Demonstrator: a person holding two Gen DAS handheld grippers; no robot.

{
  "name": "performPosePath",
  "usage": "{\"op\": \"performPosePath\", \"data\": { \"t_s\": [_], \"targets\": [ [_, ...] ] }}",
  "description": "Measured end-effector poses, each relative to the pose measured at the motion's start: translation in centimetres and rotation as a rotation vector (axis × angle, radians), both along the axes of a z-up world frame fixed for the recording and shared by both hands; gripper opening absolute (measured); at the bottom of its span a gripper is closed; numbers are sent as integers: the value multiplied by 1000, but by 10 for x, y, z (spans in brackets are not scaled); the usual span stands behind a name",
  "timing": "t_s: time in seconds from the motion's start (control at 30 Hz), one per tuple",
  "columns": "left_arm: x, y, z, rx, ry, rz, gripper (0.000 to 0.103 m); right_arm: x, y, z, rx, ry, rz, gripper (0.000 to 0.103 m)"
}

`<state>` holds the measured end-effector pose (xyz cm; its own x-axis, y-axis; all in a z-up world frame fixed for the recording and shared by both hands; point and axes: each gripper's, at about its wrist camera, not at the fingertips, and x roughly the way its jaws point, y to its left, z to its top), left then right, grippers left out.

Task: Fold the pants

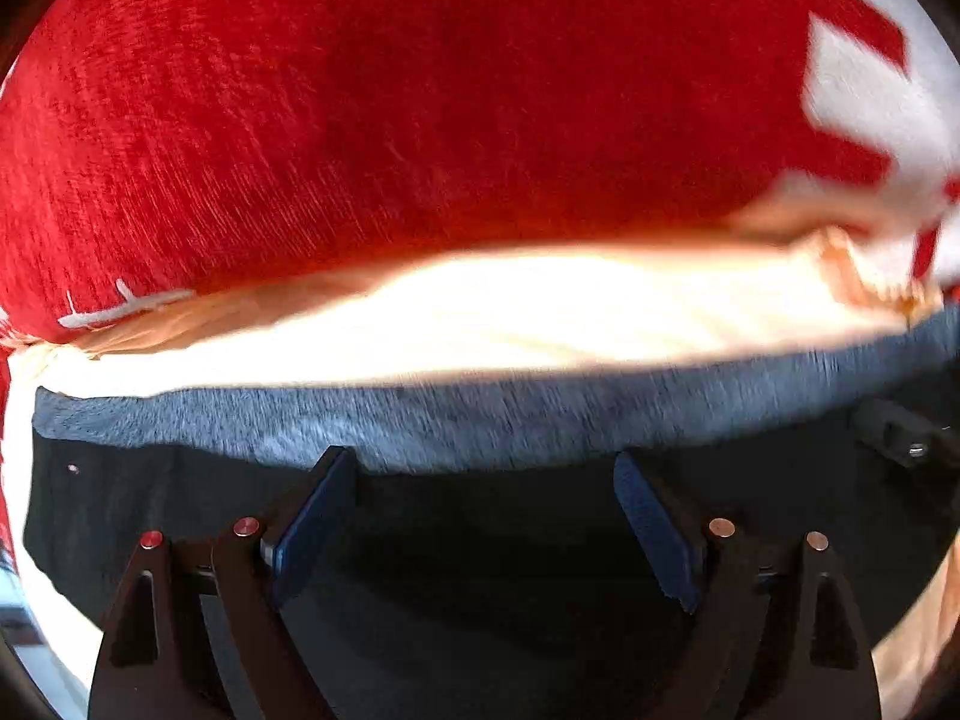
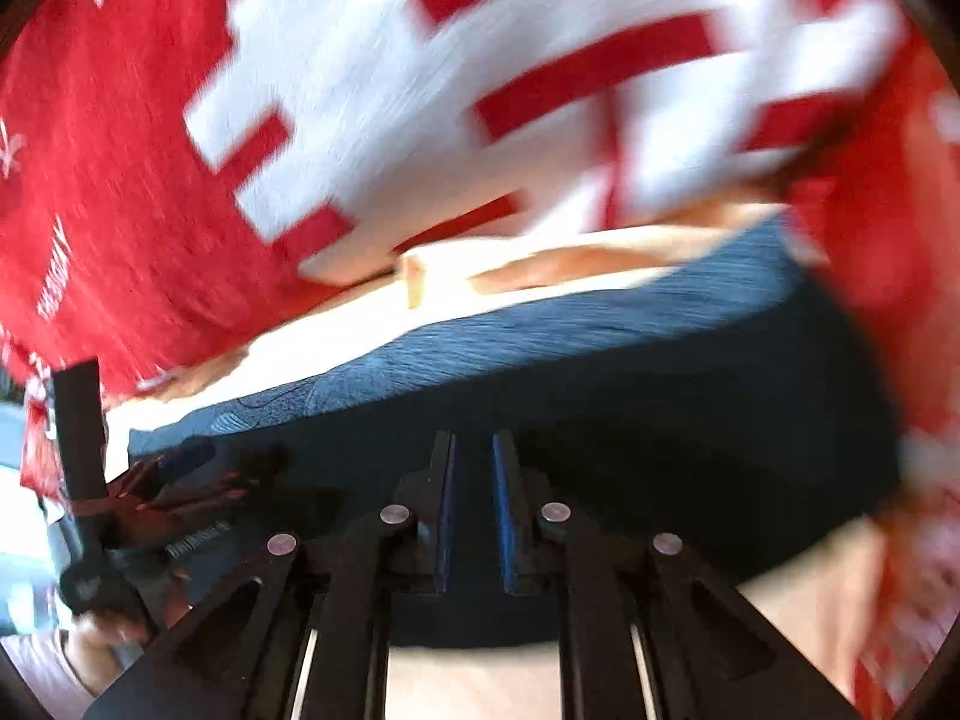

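We judge the fold partly done: dark pants [image 1: 456, 420] lie bunched on the pale surface [image 1: 480, 324], left gripper [image 1: 480, 516] spread and empty, right gripper [image 2: 474, 516] nearly closed, hold unclear

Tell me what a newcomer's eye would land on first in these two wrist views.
First, the red blanket with big white block shapes, filling the top of both views. Next, the dark blue pants lying across a sunlit cream surface below it. Then the grippers low in the frames: the left gripper spread wide open over the pants, the right gripper nearly closed, with dark cloth at its tips.
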<state>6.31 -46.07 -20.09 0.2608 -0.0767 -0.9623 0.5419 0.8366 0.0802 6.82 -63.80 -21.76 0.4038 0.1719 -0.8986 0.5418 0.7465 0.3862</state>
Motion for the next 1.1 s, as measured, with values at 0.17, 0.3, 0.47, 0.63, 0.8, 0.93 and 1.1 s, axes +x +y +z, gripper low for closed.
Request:
{"op": "performPosePath", "data": {
  "t_s": [0.17,0.3,0.47,0.63,0.8,0.93,1.1],
  "targets": [
    [40,13,-5,48,-56,48,95,12,-24,-17,-134,34,-52,12],
    [67,45,13,40,-45,142,95,-4,-64,-15,-180,101,-189,12],
    [49,86,32,119,-81,71,95,-34,-62,7,-131,110,-256,20],
    [28,137,1,217,-3,114,97,-73,-24,11,-180,155,-202,37],
    [10,157,-1,177,-31,164,101,-110,-10,0,-225,106,-159,37],
    [-1,165,6,194,-10,118,100,-102,0,3,-174,165,-171,45],
    [8,201,39,145,-36,102,100,-117,26,31,29,97,-251,45]
  ]
}}
